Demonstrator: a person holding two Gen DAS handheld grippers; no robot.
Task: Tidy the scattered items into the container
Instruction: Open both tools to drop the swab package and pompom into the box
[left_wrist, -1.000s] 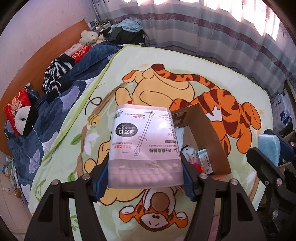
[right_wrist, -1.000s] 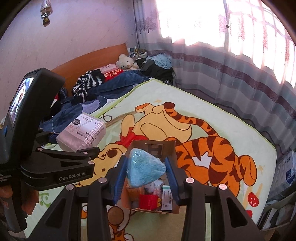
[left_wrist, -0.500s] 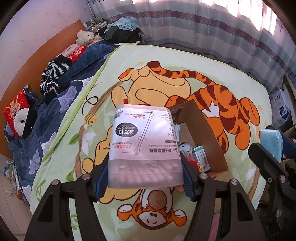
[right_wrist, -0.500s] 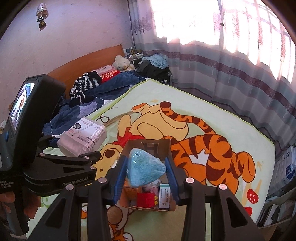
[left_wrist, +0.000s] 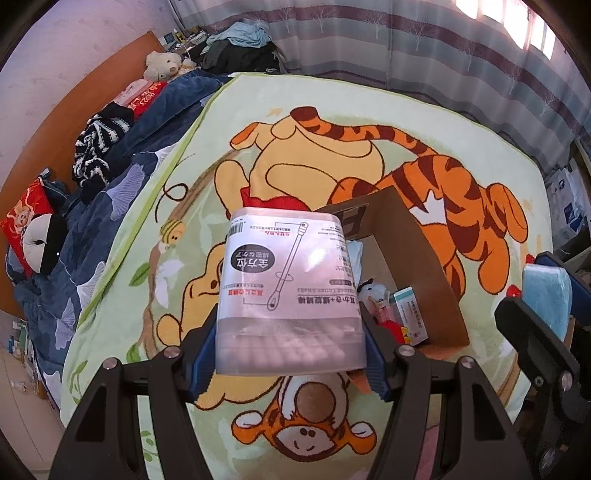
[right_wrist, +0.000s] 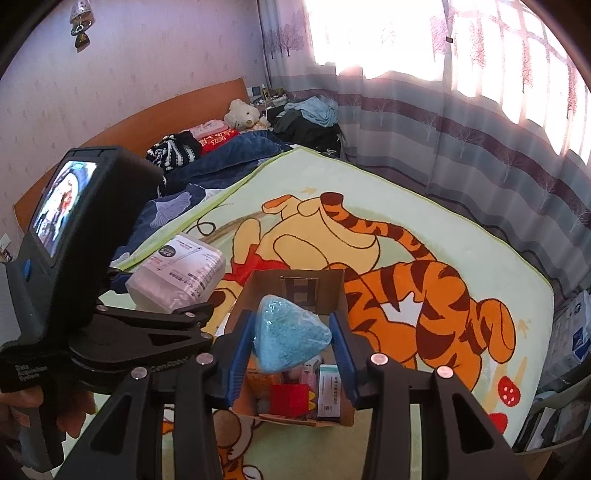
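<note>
Fingers of the left gripper clamp the clear plastic cotton-swab box by its two sides at centre frame; its long axis runs up the frame, away from the camera, printed label facing up. Just right of it, on the green cartoon-tiger blanket, sits the open brown cardboard box, holding small packets. Smallest, the crinkly blue plastic-wrapped triangular packet is pinched in the right gripper, apex pointing up-frame, above the box's opening.
</note>
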